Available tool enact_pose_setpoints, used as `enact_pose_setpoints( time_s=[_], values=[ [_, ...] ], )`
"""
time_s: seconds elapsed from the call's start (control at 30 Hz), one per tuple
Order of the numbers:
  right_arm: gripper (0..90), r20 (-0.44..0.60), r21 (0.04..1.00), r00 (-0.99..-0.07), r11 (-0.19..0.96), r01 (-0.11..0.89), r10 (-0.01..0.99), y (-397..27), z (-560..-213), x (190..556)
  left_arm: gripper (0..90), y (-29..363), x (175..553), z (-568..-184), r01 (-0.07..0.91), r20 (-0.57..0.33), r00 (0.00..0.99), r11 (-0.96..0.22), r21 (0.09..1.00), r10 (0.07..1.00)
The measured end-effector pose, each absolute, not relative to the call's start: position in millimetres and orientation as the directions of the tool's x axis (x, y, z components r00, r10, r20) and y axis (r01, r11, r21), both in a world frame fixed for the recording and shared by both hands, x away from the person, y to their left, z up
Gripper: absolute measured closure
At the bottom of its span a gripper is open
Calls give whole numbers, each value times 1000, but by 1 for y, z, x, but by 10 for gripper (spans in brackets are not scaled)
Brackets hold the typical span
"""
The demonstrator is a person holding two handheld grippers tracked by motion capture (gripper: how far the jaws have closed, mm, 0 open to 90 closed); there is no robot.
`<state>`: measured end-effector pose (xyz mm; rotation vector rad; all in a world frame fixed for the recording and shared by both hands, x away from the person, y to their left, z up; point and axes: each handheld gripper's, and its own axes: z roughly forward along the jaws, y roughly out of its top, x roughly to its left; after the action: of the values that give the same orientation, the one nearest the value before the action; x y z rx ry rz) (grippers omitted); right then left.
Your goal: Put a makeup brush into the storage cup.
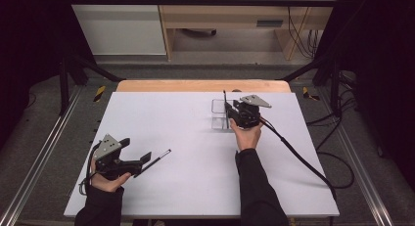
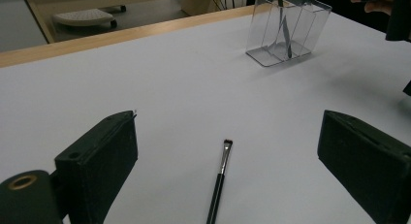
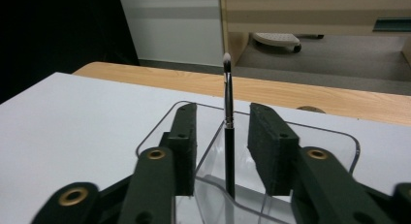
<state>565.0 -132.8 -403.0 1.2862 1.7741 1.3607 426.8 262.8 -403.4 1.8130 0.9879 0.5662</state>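
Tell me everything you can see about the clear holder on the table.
The clear holder looks like transparent plastic, a box with rounded corners, open on top and split by dividers. It stands upright on the white table toward the far right. One thin black brush stands in it, tip up. The right gripper straddles that brush, pads apart from it.

lab: black frame (image 1: 195,1), cables (image 1: 337,172).

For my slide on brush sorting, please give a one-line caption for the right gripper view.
Open right tool around an upright makeup brush standing in a clear acrylic holder on the white table.
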Motion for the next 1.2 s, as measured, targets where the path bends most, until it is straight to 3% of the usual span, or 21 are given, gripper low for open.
enact_pose_setpoints(
  time_s=[0.63,0.87,1.2],
  values=[
    [242,96,932,-496,97,350,863,-165,-383,516,63,259,428,-407,389,-40,564,-223,894,825],
    [165,107,925,-517,105,364,849,-175,-384,499,60,257,428,-407,391,-38,565,-227,892,824],
    [130,104,916,-534,128,380,839,-188,-394,481,57,254,429,-408,391,-34,569,-234,890,822]
  ],
)
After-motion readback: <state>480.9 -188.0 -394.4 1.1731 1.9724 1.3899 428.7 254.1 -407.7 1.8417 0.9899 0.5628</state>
